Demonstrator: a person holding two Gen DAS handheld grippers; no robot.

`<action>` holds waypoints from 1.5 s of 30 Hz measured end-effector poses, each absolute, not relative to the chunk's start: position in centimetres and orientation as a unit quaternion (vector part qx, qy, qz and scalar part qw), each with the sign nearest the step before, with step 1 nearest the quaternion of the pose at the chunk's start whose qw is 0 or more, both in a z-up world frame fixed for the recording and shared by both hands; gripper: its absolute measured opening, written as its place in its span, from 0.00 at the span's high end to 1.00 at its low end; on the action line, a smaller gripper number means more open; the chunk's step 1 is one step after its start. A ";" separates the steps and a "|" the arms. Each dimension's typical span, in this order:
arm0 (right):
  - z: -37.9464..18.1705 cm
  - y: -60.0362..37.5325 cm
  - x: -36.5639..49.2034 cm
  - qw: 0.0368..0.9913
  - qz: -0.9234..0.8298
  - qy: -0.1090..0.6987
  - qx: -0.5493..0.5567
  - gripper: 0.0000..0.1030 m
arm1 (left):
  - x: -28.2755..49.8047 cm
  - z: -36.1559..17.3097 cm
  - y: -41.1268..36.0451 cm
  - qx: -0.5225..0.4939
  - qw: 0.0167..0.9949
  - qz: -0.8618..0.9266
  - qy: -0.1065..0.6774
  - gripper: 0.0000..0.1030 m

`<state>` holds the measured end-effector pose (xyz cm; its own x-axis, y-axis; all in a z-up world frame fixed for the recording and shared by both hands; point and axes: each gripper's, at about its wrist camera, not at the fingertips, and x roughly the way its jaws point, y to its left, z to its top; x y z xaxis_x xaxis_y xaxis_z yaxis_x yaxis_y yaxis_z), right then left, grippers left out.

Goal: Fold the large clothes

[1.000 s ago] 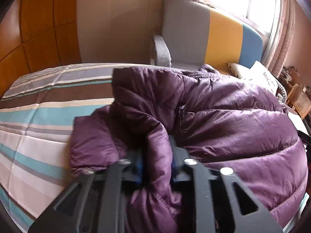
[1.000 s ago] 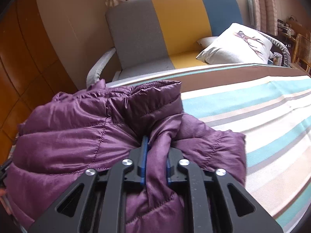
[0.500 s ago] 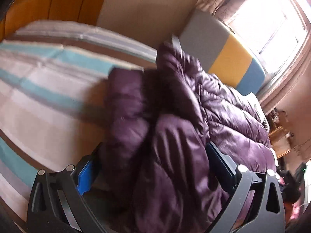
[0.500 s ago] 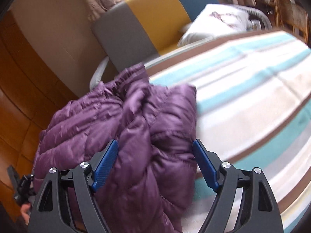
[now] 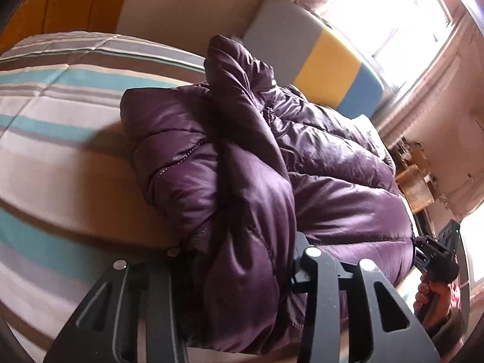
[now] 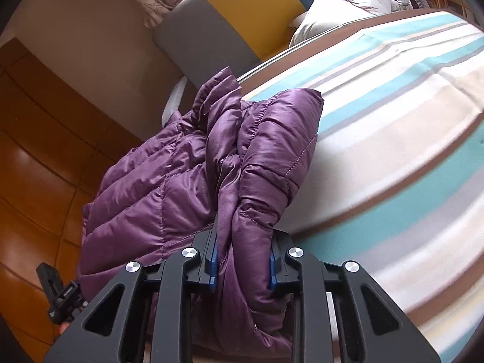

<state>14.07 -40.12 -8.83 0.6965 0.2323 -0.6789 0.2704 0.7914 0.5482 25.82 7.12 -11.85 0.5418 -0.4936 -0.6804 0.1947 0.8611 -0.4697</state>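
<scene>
Two grippers have hold of one purple puffer jacket (image 5: 317, 163), which lies bunched on a striped bedspread (image 5: 54, 139) of teal, white, grey and brown bands. In the left wrist view the left gripper (image 5: 239, 257) has a thick roll of the jacket's quilted fabric between its dark fingers (image 5: 314, 275); the jaws stand partly closed, pressed against the bulk on both sides, though the fabric hides the pads themselves. In the right wrist view the right gripper (image 6: 243, 260) clamps a narrower bundle of the same jacket, its blue pads (image 6: 213, 260) squeezed against the cloth on either side with only the gathered fabric between them. Seen from the left gripper, the rest of the jacket spreads away to the right of the held fold; seen from the right gripper, it spreads away to the left. Beyond the jacket stands a sofa (image 6: 230, 15) with grey, yellow and blue panels, and a white cushion (image 6: 341, 3) printed with a deer rests on it, just past the bedspread's far edge. Orange-brown wooden flooring (image 6: 36, 157) shows left of the jacket in the right wrist view.
</scene>
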 end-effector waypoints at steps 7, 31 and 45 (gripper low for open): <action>-8.1 -40.3 8.2 0.862 0.000 0.403 0.308 0.77 | 20.0 -11.1 7.7 -0.165 0.850 -0.239 0.440 0.65; -6.1 -38.3 14.8 0.884 -0.055 0.423 0.189 0.93 | 25.9 -7.7 4.3 -0.139 0.870 -0.133 0.454 0.94; -8.9 -38.1 17.3 0.903 -0.122 0.394 0.122 0.93 | 27.3 -11.0 2.3 -0.067 0.915 -0.085 0.388 0.89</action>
